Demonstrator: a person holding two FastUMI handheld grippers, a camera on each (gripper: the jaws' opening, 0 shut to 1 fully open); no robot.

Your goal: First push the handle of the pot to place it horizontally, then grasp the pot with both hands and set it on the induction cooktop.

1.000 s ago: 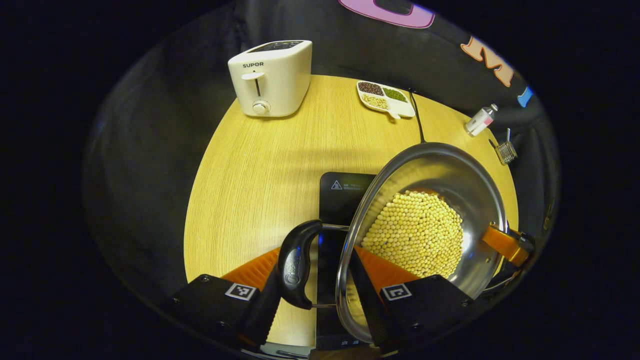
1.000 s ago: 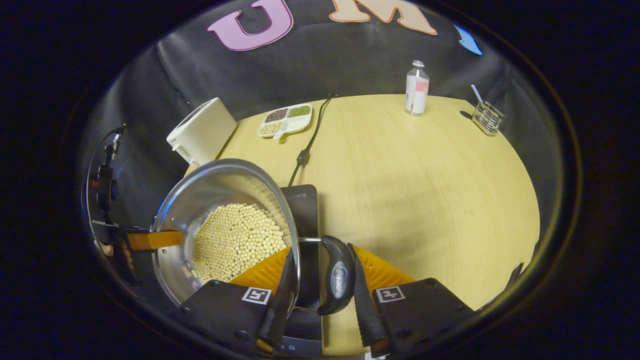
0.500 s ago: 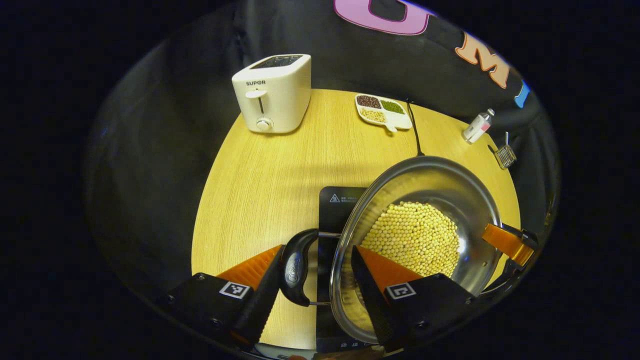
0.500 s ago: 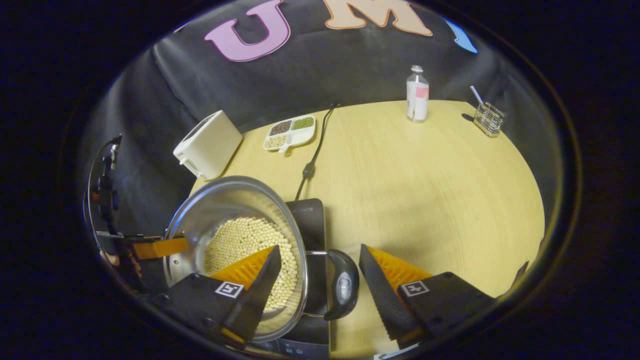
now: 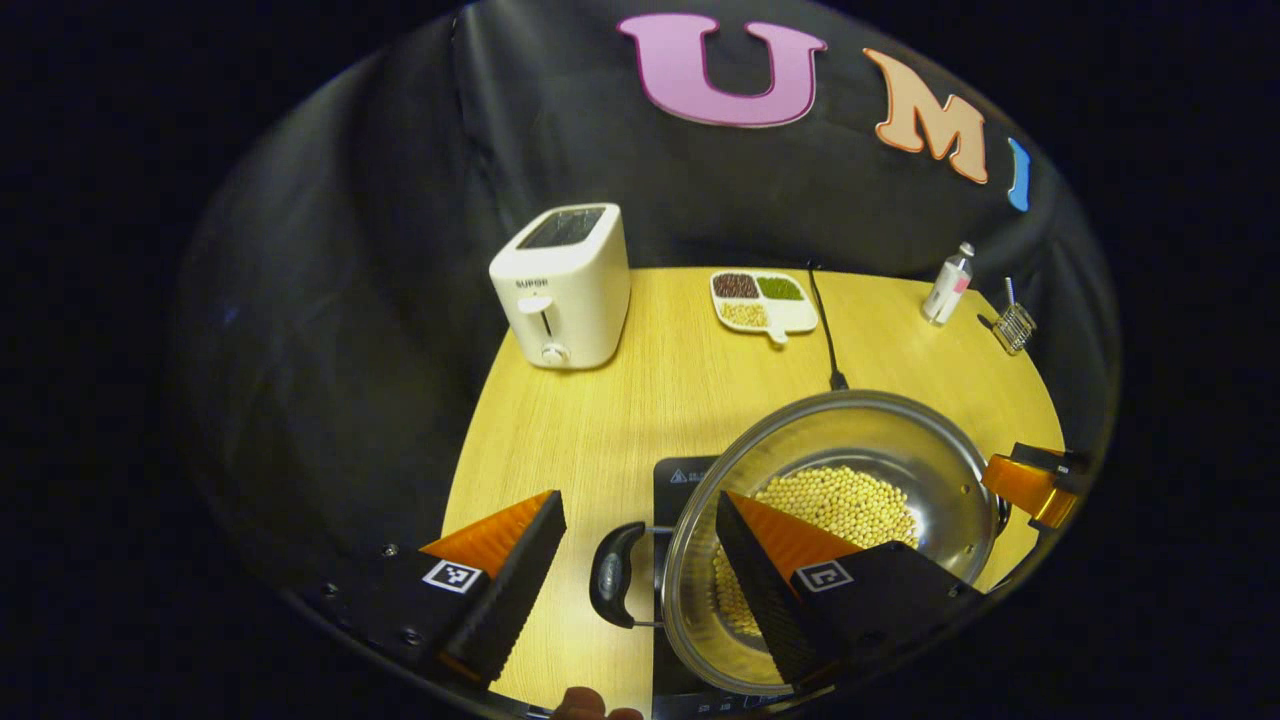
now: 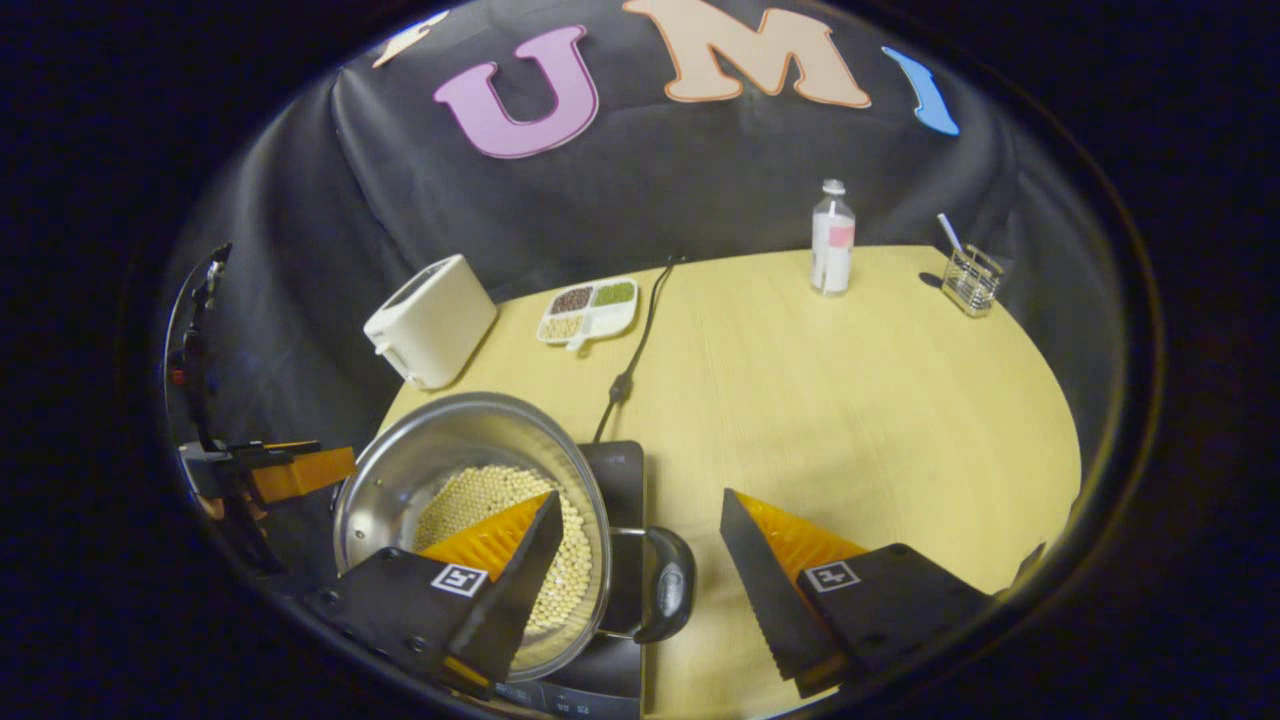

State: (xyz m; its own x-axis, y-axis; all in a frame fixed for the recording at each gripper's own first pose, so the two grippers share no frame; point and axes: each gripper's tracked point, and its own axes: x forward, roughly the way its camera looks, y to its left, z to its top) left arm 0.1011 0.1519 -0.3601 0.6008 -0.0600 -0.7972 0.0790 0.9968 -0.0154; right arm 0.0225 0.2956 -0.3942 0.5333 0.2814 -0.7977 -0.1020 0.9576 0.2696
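Observation:
A steel pot (image 5: 850, 430) holding yellow beans (image 5: 850, 500) sits on the black induction cooktop (image 5: 675, 480). Its black left handle (image 5: 610, 575) sticks out sideways, below and between the fingers of my left gripper (image 5: 637, 510), which stands open and apart from it. In the right gripper view the pot (image 6: 450, 440) rests on the cooktop (image 6: 620, 470), and its black right handle (image 6: 670, 585) lies below my open right gripper (image 6: 640, 500), untouched. Each view catches the other gripper's orange finger, the right gripper (image 5: 1030, 485) and the left gripper (image 6: 290, 470), beside the pot's far rim.
On the round wooden table (image 6: 850, 400) stand a white toaster (image 5: 565, 285), a divided dish of beans (image 5: 762, 298), a small bottle (image 6: 832, 240) and a wire holder with a straw (image 6: 970, 278). The cooktop's black cord (image 6: 635, 350) runs back to the wall.
Both grippers were shut on the pot's handles a second ago. They have opened, let go and drawn back and up. The pot now rests on the cooktop.

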